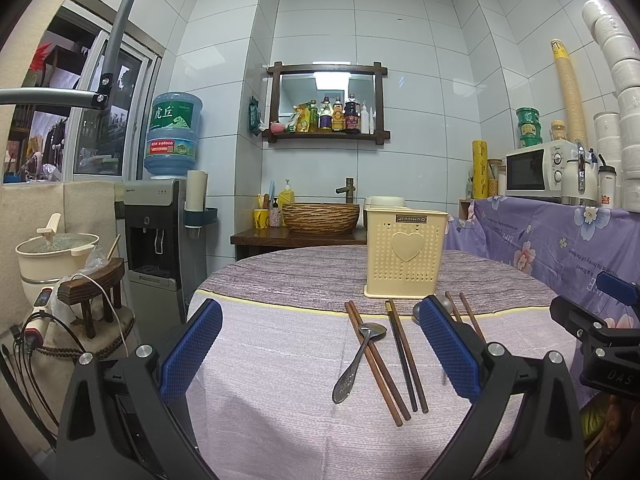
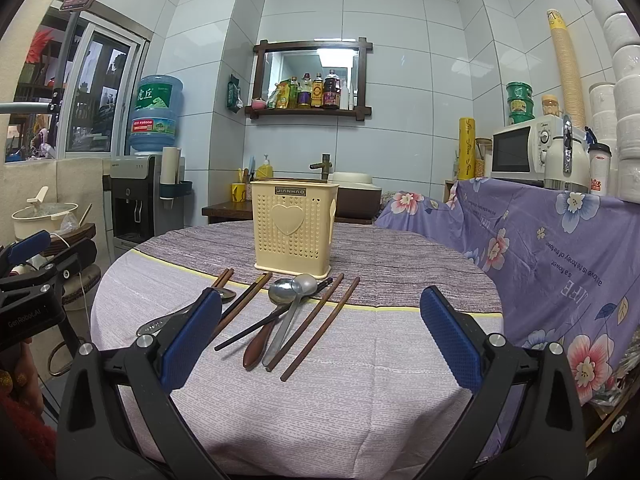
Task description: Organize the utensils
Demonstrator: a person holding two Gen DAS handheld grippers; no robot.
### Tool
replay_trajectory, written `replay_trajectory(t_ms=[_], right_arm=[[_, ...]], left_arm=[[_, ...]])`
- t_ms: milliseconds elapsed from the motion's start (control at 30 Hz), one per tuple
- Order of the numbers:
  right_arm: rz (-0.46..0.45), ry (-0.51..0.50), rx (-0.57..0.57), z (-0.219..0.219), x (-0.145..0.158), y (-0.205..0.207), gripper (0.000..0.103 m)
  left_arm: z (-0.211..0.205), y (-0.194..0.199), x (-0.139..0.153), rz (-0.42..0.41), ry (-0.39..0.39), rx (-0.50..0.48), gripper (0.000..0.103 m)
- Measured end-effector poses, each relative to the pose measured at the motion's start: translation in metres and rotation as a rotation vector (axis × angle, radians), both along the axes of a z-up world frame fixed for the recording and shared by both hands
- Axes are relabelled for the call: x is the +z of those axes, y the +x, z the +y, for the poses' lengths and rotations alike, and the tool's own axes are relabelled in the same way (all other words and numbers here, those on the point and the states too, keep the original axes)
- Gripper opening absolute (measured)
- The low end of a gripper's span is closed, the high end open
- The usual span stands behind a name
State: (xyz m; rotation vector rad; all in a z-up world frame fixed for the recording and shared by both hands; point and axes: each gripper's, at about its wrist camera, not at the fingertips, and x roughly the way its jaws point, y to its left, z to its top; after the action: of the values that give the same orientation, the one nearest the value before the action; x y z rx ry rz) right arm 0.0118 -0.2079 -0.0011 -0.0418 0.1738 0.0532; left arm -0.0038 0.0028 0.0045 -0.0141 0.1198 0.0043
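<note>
A cream perforated utensil holder [image 1: 405,253] with a heart on its front stands upright at the back of the round table [image 1: 280,400]; it also shows in the right wrist view [image 2: 294,230]. In front of it lie brown chopsticks [image 1: 378,364], dark chopsticks [image 1: 406,360] and a metal spoon [image 1: 358,360]. The right wrist view shows two more spoons [image 2: 286,292], [image 2: 298,304] and further chopsticks [image 2: 320,326]. My left gripper [image 1: 320,350] is open and empty above the near table. My right gripper [image 2: 320,336] is open and empty, also short of the utensils.
A sink counter with a woven basin [image 1: 320,218] stands behind the table. A water dispenser [image 1: 160,232] is at the left. A shelf draped in purple floral cloth [image 2: 560,248] with a microwave [image 2: 520,150] is at the right.
</note>
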Motion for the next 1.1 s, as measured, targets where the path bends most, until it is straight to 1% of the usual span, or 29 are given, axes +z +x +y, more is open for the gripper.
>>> replay_trajectory(t_ms=[400,667,800,933,1000,1100], right_arm=[[0.006,0.001,-0.001,-0.001,-0.003,0.002,0.098],[0.055,-0.001,-0.030,-0.006,-0.010,0.013,0.098],[0.108,-0.013,-0.067,-0.013,-0.013,0.027,0.098],[0.171,-0.028,-0.125,-0.025,-0.014,0.048,0.098],[0.211,-0.013,-0.145,-0.034,-0.016,0.060,0.098],[0.262,0.012,-0.140,-0.045,-0.018,0.076,0.098]], left_arm=[[-0.002,0.001,0.001,0.006,0.002,0.001,0.098],[-0.001,0.011,-0.004,0.038,0.024,0.004,0.098],[0.004,0.028,-0.007,0.108,0.015,-0.002,0.098],[0.012,0.054,-0.013,0.214,-0.001,-0.012,0.098],[0.014,0.066,-0.015,0.252,0.013,-0.024,0.098],[0.013,0.082,-0.015,0.301,0.055,-0.043,0.098]])
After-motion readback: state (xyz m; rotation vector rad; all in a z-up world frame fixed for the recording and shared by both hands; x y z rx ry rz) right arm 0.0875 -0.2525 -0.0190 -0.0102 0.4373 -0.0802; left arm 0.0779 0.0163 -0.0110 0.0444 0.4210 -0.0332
